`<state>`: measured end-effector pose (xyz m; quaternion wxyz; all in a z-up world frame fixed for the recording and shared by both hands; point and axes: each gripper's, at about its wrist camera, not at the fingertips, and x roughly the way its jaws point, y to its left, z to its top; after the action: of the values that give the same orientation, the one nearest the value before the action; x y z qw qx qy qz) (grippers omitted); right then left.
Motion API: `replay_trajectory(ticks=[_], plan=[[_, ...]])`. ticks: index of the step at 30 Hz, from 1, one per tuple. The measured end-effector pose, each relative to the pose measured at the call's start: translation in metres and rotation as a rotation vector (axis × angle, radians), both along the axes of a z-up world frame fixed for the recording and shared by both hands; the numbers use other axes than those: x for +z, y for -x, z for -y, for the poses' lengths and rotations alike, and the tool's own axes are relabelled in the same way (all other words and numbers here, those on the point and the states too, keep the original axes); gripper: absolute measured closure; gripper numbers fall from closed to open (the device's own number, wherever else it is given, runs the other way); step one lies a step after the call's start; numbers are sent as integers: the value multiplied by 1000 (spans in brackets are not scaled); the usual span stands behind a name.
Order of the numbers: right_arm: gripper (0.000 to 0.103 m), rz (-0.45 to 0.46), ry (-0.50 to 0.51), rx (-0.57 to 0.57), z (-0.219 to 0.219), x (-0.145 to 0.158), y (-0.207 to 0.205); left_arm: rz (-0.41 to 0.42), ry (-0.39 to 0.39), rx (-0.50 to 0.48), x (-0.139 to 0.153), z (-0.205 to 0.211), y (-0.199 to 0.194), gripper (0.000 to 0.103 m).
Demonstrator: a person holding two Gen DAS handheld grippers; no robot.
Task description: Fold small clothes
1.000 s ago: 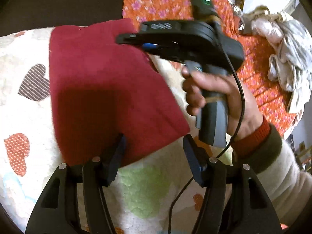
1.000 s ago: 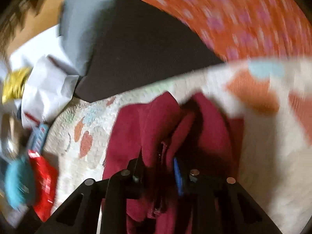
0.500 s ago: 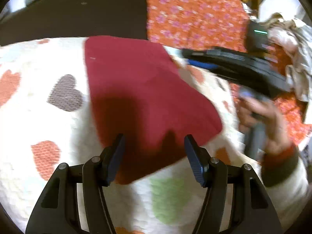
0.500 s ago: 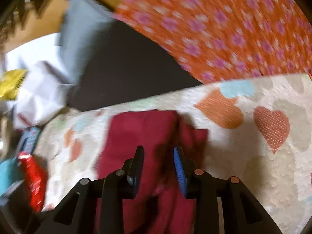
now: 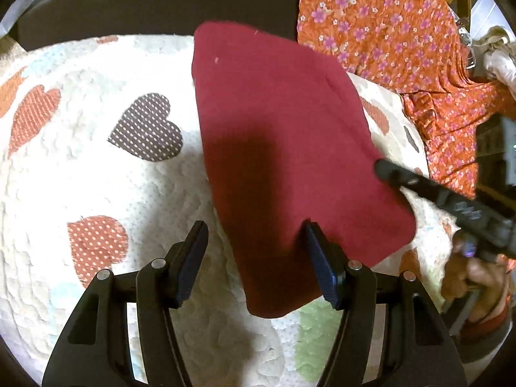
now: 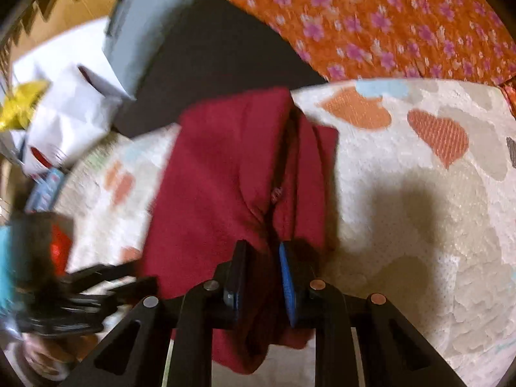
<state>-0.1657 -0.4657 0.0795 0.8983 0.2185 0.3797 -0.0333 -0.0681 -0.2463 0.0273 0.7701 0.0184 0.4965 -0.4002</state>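
A dark red garment (image 5: pixel 290 148) lies folded flat on a white quilt with heart patches (image 5: pixel 96 167). My left gripper (image 5: pixel 254 258) is open and empty, hovering over the garment's near left edge. In the right wrist view the same red garment (image 6: pixel 225 174) shows a fold seam down its middle. My right gripper (image 6: pixel 262 277) has its jaws close together around a bunched edge of the garment, apparently shut on it. The right gripper also shows at the right edge of the left wrist view (image 5: pixel 451 200), touching the garment's right edge.
An orange flowered cloth (image 5: pixel 403 25) lies beyond the quilt at the right. A dark surface (image 5: pixel 161 3) lies behind. A pale cloth heap (image 5: pixel 500 54) sits far right. White bags and packets (image 6: pixel 64 109) lie left in the right wrist view.
The right gripper has swung from above the garment down to its right edge. The left gripper's view has shifted so the garment sits further right. The garment now lies flatter.
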Motion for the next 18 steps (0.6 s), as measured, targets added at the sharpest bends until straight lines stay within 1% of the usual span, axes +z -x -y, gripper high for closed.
replay_trajectory(ticks=[1,2,3,4,6,8,10,11,12,13,14,15,16,18], plan=[[83,18,13,-9,0,6,-1,6,3,5,1,0,0,41],[76,31,30,-22,-1,11,-2,9,5,8,1,-1,0,41],[59,38,44,-40,0,15,-8,6,6,11,0,-1,-1,41],[52,43,40,-53,2,18,-14,3,6,11,-2,-1,-1,41],[50,33,9,-64,8,16,-33,4,0,10,-4,2,-1,41],[50,-12,3,-83,15,7,-53,16,-8,8,-4,5,0,41],[50,-48,-7,-95,17,-1,-64,27,-14,6,-3,6,0,41],[51,-50,-40,-78,19,-6,-70,34,-16,6,-3,7,0,41],[56,-45,-55,-60,20,-9,-72,40,-18,6,-3,7,0,41],[59,-40,-30,-55,17,-10,-73,44,-20,6,-3,7,0,41],[72,-38,6,-50,15,-9,-74,48,-22,8,-3,7,-1,41],[79,-34,40,-41,12,-7,-73,48,-20,7,-3,7,-1,41],[81,-23,62,-38,11,-4,-71,45,-19,8,-4,8,-1,41],[89,14,100,-52,13,6,-66,42,-16,13,-4,9,-3,41]])
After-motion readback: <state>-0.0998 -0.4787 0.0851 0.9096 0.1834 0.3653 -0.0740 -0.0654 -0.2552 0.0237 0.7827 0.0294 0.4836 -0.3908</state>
